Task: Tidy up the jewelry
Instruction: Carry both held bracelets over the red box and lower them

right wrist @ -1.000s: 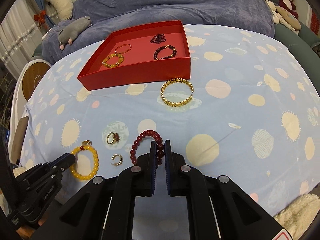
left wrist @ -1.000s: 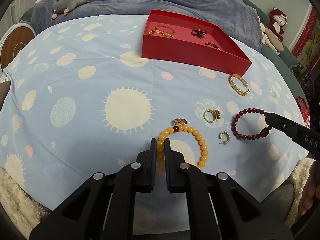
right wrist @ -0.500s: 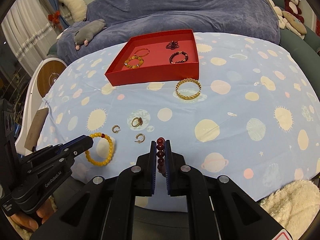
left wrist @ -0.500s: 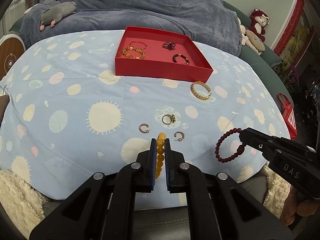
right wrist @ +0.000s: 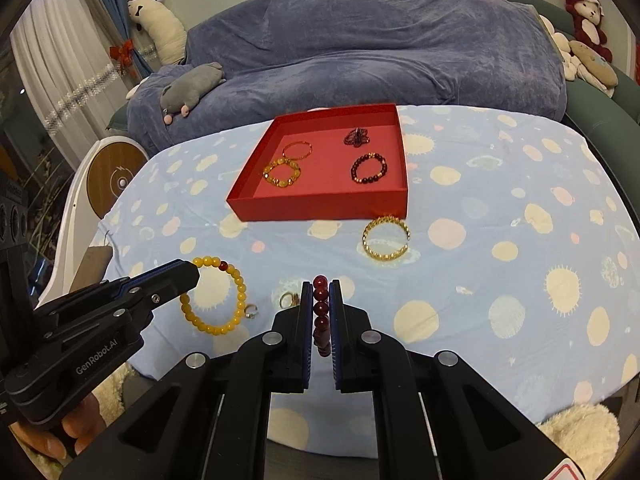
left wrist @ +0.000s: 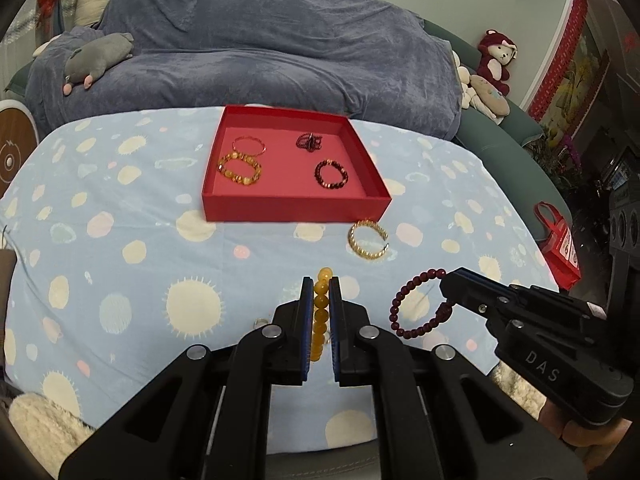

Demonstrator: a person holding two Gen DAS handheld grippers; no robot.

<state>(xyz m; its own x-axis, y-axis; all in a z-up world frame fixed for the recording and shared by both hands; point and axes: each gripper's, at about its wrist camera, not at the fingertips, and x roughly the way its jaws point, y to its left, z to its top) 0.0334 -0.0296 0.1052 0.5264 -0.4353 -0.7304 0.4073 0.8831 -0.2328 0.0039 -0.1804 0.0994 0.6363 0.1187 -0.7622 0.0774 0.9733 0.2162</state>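
My left gripper (left wrist: 320, 282) is shut on a yellow bead bracelet (left wrist: 320, 312), held edge-on above the sun-patterned blue cloth (left wrist: 120, 240). From the right wrist view the bracelet (right wrist: 241, 292) hangs as a loop from the left gripper (right wrist: 191, 276). My right gripper (right wrist: 321, 286) is shut on a dark red bead bracelet (right wrist: 321, 314), whose loop (left wrist: 395, 308) dangles from the right gripper (left wrist: 447, 285). The red tray (left wrist: 296, 209) stands further back, holding several bracelets. A gold cuff (left wrist: 368, 255) lies just in front of its right corner.
Small rings (right wrist: 286, 300) and an earring (right wrist: 250, 312) lie on the cloth under the grippers. A blanket-covered sofa (left wrist: 260, 52) with plush toys runs behind the table. The table's near edge lies just below the grippers. A red bag (left wrist: 560, 248) stands at the right.
Both grippers have risen, lifting the yellow and dark red bracelets off the cloth. The bracelets now hang in the air, and the red tray sits nearer the middle of both views.
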